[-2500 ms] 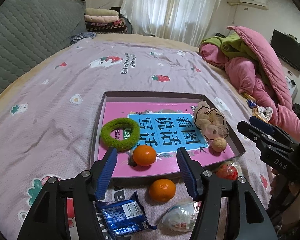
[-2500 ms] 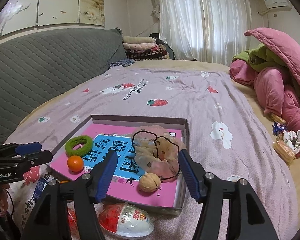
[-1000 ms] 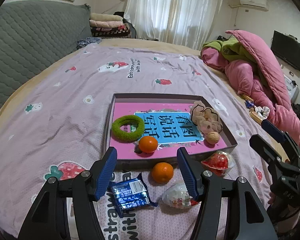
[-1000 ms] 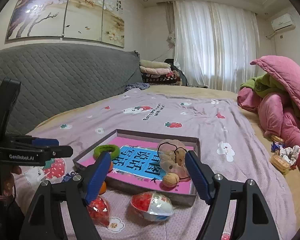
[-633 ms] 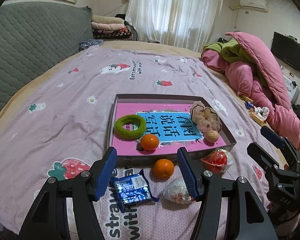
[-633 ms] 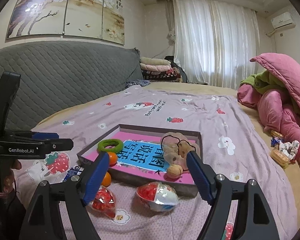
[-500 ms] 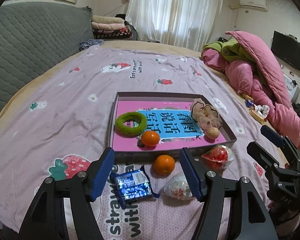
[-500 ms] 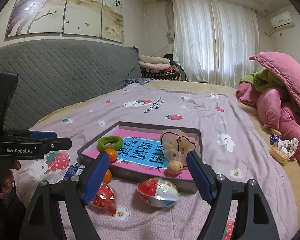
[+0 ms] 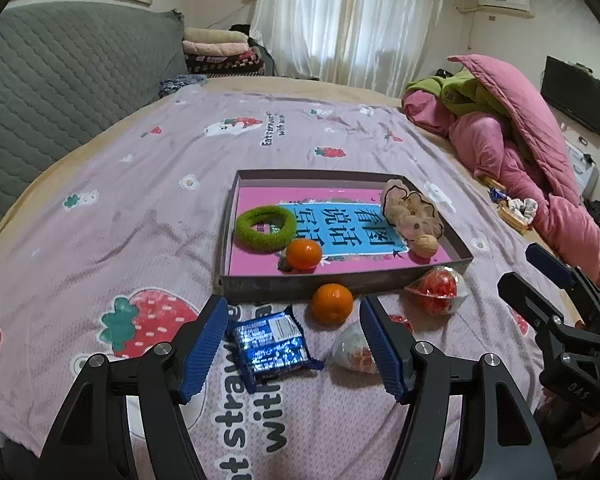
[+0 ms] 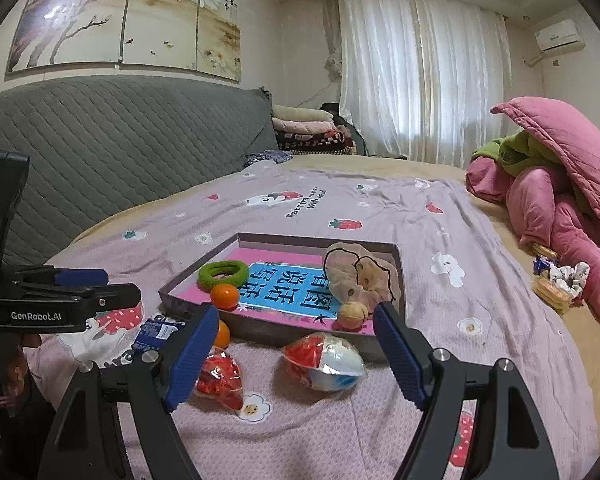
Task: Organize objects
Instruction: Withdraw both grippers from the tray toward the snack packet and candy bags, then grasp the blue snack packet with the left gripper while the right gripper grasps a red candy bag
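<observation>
Now both tools hover over the near edge of the bed. Left tool, jaws just widened, gapes empty above the blue snack packet. Right tool spread wide, gripping nothing, above the red-and-white egg pack. Beyond sits the tray with a green ring, 1 orange, a walnut; another orange lies just outside its near wall.

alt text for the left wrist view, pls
The open, empty left gripper hovers over a blue snack packet on a lilac strawberry-print bedsheet. Beyond lie an orange and two wrapped snacks, then a shallow box holding a green ring, another orange, a walnut and a scrunchie.
</observation>
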### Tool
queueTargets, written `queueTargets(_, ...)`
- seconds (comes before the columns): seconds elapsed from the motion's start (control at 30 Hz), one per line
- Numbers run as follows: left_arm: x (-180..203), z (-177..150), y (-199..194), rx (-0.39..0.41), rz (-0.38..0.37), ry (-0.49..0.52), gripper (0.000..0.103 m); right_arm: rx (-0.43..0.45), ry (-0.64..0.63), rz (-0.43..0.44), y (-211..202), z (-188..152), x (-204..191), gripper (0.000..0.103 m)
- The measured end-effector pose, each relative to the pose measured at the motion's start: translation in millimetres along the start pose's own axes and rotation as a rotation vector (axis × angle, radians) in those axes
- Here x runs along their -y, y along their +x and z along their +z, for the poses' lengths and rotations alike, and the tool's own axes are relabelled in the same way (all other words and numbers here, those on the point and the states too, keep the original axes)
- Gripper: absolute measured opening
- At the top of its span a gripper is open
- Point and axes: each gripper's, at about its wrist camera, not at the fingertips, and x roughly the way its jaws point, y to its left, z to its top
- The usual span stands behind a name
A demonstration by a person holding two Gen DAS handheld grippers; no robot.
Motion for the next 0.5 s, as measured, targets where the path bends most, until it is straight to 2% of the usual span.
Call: queueTargets(0.5, -1.5, -12.4, -7.3, -0.013, -0.005, 0.005, 0.070, -0.018, -0.018, 0.014, -7.7, -6.2, -22.5, 0.079)
